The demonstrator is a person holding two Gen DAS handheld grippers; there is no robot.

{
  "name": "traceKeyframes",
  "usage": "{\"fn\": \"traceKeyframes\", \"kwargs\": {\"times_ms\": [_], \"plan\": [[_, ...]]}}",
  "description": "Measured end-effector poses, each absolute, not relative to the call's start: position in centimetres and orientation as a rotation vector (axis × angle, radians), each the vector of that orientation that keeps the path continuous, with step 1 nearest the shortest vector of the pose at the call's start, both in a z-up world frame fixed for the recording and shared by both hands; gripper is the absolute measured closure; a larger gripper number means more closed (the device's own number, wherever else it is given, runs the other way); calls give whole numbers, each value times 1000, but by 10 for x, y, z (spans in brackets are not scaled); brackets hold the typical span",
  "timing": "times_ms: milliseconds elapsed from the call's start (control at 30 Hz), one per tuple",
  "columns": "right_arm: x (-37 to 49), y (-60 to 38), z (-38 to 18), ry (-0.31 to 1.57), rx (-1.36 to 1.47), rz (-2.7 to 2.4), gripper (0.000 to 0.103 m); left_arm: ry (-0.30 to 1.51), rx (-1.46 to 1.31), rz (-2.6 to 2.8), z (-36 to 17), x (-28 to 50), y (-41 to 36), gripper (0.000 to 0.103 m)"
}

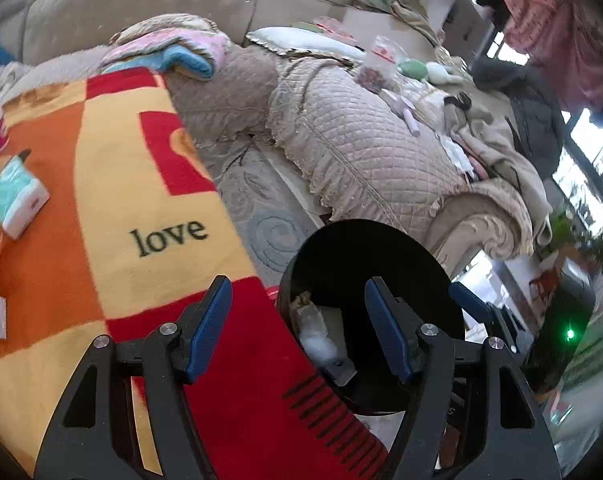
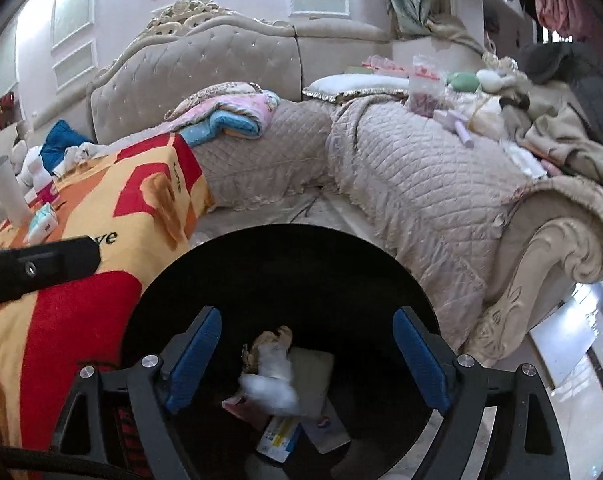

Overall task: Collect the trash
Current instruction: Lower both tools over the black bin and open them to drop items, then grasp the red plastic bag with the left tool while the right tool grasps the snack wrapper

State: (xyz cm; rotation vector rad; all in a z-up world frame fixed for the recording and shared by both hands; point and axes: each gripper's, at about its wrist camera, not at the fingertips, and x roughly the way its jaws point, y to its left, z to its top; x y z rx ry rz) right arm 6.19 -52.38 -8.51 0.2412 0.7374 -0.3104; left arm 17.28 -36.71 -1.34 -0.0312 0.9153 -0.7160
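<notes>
Beside the blanket-draped table (image 1: 113, 184) a black bin (image 2: 285, 276) stood; the right gripper (image 2: 307, 364) was held directly above its mouth, jaws wide and empty, the trash (image 2: 273, 384) lying below. The left gripper (image 1: 299, 330), also open and empty, was placed nearer the remaining tissue pack (image 1: 15, 196), far to its left.

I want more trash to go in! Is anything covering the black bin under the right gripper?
Nothing visible does. The right gripper hangs open over the black bin, whose top is uncovered, with a white tissue and other scraps already inside.
</notes>
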Motion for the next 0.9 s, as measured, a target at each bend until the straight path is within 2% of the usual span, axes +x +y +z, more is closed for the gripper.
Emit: {"fn": "traceKeyframes", "kwargs": {"times_ms": [233, 367, 500, 700, 900], "plan": [[47, -513, -54, 561, 319, -272, 17, 860, -73, -654, 3, 169, -337, 35], [50, -487, -50, 550, 376, -161, 17, 764, -68, -578, 29, 153, -281, 35], [53, -458, -48, 546, 432, -39, 17, 749, -46, -461, 32, 148, -202, 35], [62, -392, -49, 575, 293, 89, 17, 768, -44, -203, 8, 147, -66, 35], [61, -352, -52, 586, 92, 68, 17, 842, -128, -86, -21, 161, 3, 35]]}}
